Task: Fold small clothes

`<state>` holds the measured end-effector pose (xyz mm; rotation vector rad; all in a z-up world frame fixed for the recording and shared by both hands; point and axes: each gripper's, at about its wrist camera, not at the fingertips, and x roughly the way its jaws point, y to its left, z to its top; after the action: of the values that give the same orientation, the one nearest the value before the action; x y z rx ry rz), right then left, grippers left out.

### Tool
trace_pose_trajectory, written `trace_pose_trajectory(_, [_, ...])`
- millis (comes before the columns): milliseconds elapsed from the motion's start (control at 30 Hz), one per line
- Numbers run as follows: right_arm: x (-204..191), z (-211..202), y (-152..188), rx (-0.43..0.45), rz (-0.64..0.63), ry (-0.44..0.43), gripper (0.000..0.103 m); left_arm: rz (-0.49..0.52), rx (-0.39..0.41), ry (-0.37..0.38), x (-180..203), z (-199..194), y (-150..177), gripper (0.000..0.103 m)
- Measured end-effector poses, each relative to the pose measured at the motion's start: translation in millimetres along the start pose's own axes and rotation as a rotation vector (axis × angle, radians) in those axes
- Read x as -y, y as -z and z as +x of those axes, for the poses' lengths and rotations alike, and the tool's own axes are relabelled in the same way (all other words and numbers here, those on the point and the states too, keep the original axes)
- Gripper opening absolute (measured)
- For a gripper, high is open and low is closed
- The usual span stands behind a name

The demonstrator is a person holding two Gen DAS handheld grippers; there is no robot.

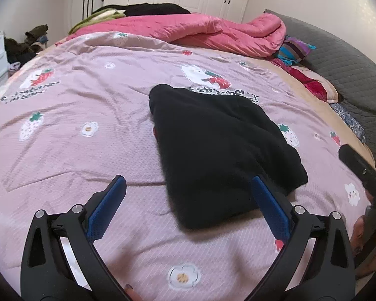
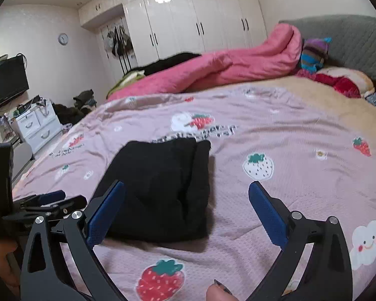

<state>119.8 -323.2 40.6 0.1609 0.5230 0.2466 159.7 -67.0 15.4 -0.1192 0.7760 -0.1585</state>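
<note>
A folded black garment (image 1: 213,145) lies on the pink strawberry-print bedspread (image 1: 87,125). My left gripper (image 1: 188,183) is open just short of its near edge, the blue pads apart and holding nothing. In the right wrist view the same black garment (image 2: 160,190) sits left of centre as a compact bundle. My right gripper (image 2: 186,188) is open above the bedspread (image 2: 288,138), its left pad in front of the garment's near corner, nothing between the pads. The left gripper's body (image 2: 37,205) shows at the left edge there; the right gripper's body (image 1: 363,175) shows at the right edge of the left view.
A bunched pink duvet (image 2: 225,67) and dark clothes lie along the far side of the bed. Pillows and a striped cloth (image 2: 313,55) rest by the grey headboard (image 2: 351,40). White wardrobes (image 2: 188,20), a small white drawer unit (image 2: 37,128) and a screen stand beyond.
</note>
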Motion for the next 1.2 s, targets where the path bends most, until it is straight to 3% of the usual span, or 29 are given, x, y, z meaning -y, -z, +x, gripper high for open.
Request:
trace_pose_trajectory(600, [-35.3, -52.2, 55.7, 0.101, -0.087, 0.114, 0.099, 0.072, 0.125, 0.030, -3.5, -57.6, 50.6, 0.094])
trace_pose_trajectory(1200, [-46.3, -55.7, 94.2, 0.043, -0.059, 0.134, 0.099, 0.014, 0.105, 0.003, -27.8, -53.8, 83.5, 0.094])
